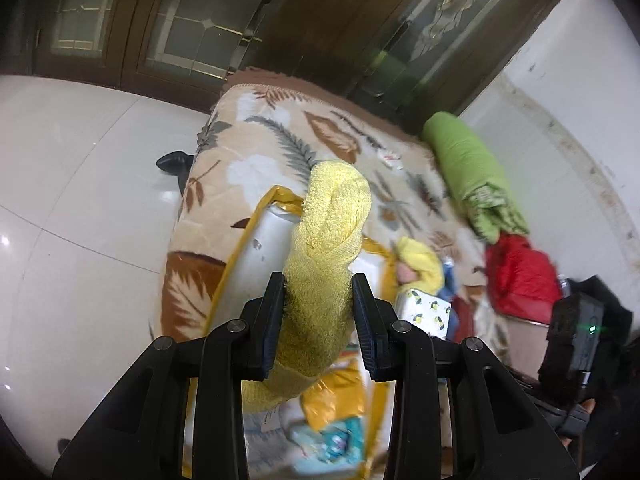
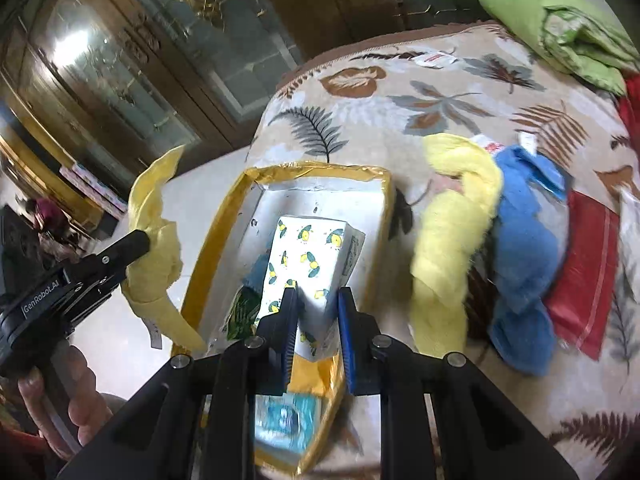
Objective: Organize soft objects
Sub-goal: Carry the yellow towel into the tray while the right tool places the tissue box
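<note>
Two grippers work over the yellow-rimmed box point(image 2: 256, 176) at frame centre: the left gripper point(image 1: 318, 284) clenches a limp yellow towel point(image 1: 332, 216), best pinched mid-fold, while the right gripper point(image 2: 316, 294) grips a light, squashy lemon-print tissue pack point(image 2: 310, 252).

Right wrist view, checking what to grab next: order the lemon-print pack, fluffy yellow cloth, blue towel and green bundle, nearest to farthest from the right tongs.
1. Lemon-print pack, between the right tongs.
2. Fluffy yellow cloth, right.
3. Blue towel, beyond it.
4. Green bundle, far top right.
</note>
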`<action>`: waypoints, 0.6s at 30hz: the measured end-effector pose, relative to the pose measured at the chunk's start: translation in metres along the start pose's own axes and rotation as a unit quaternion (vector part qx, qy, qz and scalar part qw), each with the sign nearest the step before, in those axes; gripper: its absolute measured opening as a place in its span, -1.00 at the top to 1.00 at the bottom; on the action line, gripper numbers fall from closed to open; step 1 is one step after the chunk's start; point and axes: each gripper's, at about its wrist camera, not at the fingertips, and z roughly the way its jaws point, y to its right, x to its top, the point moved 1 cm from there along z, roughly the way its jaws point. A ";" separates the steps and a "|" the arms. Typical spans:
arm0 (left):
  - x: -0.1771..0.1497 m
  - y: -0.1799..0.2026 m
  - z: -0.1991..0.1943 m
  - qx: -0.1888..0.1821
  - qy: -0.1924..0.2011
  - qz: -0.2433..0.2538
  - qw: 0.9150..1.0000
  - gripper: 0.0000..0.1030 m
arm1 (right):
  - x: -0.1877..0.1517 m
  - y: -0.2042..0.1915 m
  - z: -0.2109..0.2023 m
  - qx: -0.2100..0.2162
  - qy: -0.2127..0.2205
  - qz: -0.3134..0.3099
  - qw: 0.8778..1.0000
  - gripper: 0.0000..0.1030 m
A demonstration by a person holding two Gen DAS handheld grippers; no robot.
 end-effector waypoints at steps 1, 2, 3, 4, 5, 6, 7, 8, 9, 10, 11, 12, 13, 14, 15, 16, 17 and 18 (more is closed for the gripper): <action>0.001 0.001 0.008 0.006 -0.002 0.007 1.000 0.37 | 0.003 -0.002 0.008 -0.004 -0.005 -0.001 1.000 0.64; 0.004 0.001 0.014 0.013 -0.005 0.013 1.000 0.37 | 0.006 -0.002 0.017 -0.010 -0.011 -0.002 1.000 0.64; 0.006 0.000 0.026 0.023 -0.013 0.020 0.999 0.37 | 0.009 -0.003 0.025 -0.012 -0.016 -0.003 1.000 0.64; 0.008 0.000 0.035 0.028 -0.021 0.023 0.999 0.37 | 0.009 -0.003 0.030 -0.013 -0.020 -0.003 1.000 0.64; 0.007 -0.001 0.042 0.033 -0.026 0.025 0.999 0.37 | 0.011 -0.004 0.037 -0.016 -0.025 -0.004 1.000 0.64; 0.008 -0.001 0.051 0.039 -0.031 0.028 0.998 0.37 | 0.013 -0.005 0.045 -0.026 -0.029 -0.010 0.999 0.64; 0.008 -0.002 0.060 0.047 -0.036 0.032 0.998 0.37 | 0.014 -0.005 0.051 -0.033 -0.031 -0.014 0.999 0.64; 0.007 -0.002 0.066 0.054 -0.039 0.034 0.997 0.37 | 0.014 -0.005 0.054 -0.038 -0.034 -0.018 0.999 0.64; 0.006 -0.001 0.074 0.062 -0.044 0.037 0.996 0.36 | 0.014 -0.005 0.058 -0.042 -0.037 -0.020 0.998 0.64; 0.004 -0.001 0.083 0.073 -0.053 0.043 0.995 0.36 | 0.013 -0.004 0.062 -0.047 -0.040 -0.020 0.998 0.64; 0.002 0.000 0.089 0.081 -0.059 0.047 0.994 0.36 | 0.014 -0.003 0.065 -0.049 -0.041 -0.020 0.998 0.64; -0.001 -0.001 0.096 0.092 -0.066 0.052 0.992 0.35 | 0.014 -0.002 0.068 -0.051 -0.040 -0.021 0.998 0.63; -0.004 -0.002 0.103 0.094 -0.072 0.054 0.992 0.34 | 0.015 -0.001 0.070 -0.054 -0.039 -0.022 0.998 0.62; -0.007 -0.005 0.108 0.091 -0.076 0.052 0.992 0.32 | 0.017 -0.002 0.073 -0.058 -0.038 -0.022 0.997 0.59; -0.010 -0.009 0.110 0.086 -0.075 0.045 0.992 0.23 | 0.017 -0.002 0.073 -0.061 -0.037 -0.022 0.997 0.56; -0.011 -0.010 0.108 0.083 -0.065 0.041 0.994 0.23 | 0.017 -0.002 0.074 -0.057 -0.035 -0.023 0.998 0.56; -0.010 -0.011 0.107 0.076 -0.061 0.037 0.995 0.21 | 0.017 -0.003 0.073 -0.050 -0.033 -0.024 0.998 0.55; -0.009 -0.011 0.105 0.062 -0.062 0.030 0.996 0.14 | 0.016 -0.004 0.073 -0.050 -0.033 -0.026 0.998 0.54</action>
